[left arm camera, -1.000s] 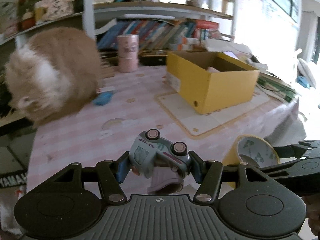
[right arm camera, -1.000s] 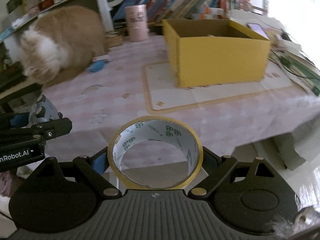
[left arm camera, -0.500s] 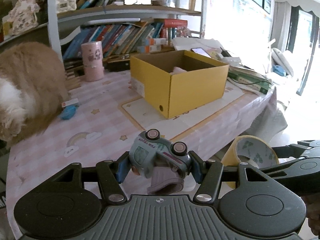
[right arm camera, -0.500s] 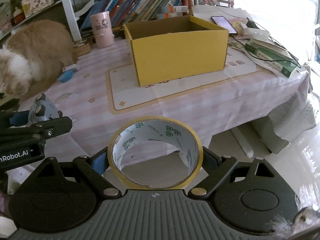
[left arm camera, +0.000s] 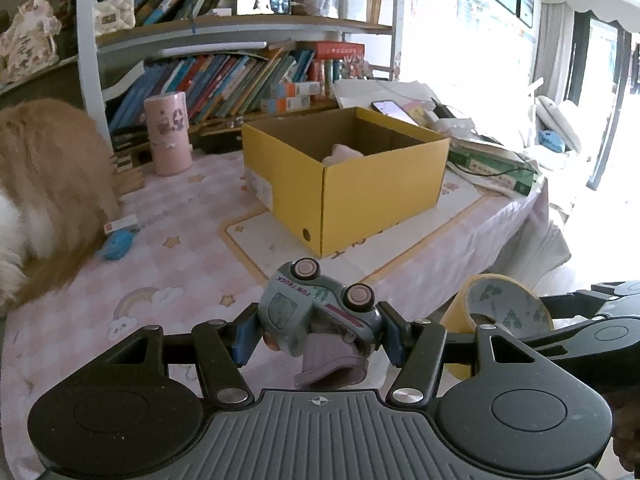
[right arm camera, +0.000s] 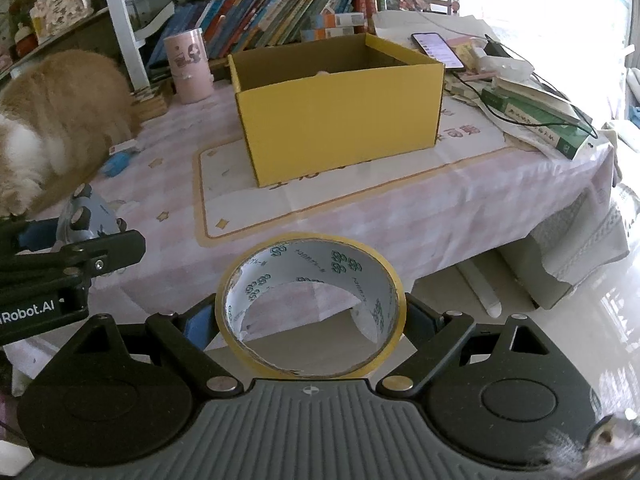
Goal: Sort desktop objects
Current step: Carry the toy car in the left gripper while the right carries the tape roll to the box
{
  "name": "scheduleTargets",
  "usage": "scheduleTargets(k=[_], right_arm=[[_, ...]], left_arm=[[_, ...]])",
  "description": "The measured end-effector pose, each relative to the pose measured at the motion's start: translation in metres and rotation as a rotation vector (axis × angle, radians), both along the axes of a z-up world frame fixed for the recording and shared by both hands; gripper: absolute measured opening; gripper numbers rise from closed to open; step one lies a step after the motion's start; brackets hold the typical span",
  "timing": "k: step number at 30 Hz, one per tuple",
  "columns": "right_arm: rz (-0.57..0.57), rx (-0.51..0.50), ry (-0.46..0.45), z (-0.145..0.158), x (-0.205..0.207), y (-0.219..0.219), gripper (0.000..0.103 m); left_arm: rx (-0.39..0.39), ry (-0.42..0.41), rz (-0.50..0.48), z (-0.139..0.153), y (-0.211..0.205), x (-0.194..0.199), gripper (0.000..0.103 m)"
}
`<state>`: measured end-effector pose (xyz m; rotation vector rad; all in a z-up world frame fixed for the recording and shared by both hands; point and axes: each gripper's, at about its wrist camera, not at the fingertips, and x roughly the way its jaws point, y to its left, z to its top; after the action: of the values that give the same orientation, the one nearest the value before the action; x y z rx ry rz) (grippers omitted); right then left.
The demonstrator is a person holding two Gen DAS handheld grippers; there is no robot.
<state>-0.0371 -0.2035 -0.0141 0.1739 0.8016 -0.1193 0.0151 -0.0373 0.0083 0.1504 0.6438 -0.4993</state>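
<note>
Since the earlier frames both views have swung right: the orange cat [left arm camera: 44, 196] now sits at the far left and the yellow box [left arm camera: 352, 176] stands centred. The left gripper [left arm camera: 316, 330] keeps its jaws clamped on the toy truck [left arm camera: 316, 312], wheels up. The right gripper [right arm camera: 312, 312] keeps its jaws clamped on the tape roll [right arm camera: 312, 304]. Both loads hang just off the near edge of the table [right arm camera: 360, 220]. Bare pink cloth lies between that edge and the box. Books [right arm camera: 532, 116] crowd the right edge.
</note>
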Motion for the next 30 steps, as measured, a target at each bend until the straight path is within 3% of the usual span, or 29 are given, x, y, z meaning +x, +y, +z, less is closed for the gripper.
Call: scheduleTargets(k=[18, 30], right_arm=[[-0.01, 0.019, -0.007, 0.007, 0.041, -0.054, 0.09], [-0.032, -0.045, -0.101, 0.034, 0.08, -0.122, 0.09]], left_arm=[[-0.027, -0.029, -0.003, 0.016, -0.052, 0.039, 0.06], [-0.077, -0.097, 0.035, 0.036, -0.097, 0.081, 0.06]])
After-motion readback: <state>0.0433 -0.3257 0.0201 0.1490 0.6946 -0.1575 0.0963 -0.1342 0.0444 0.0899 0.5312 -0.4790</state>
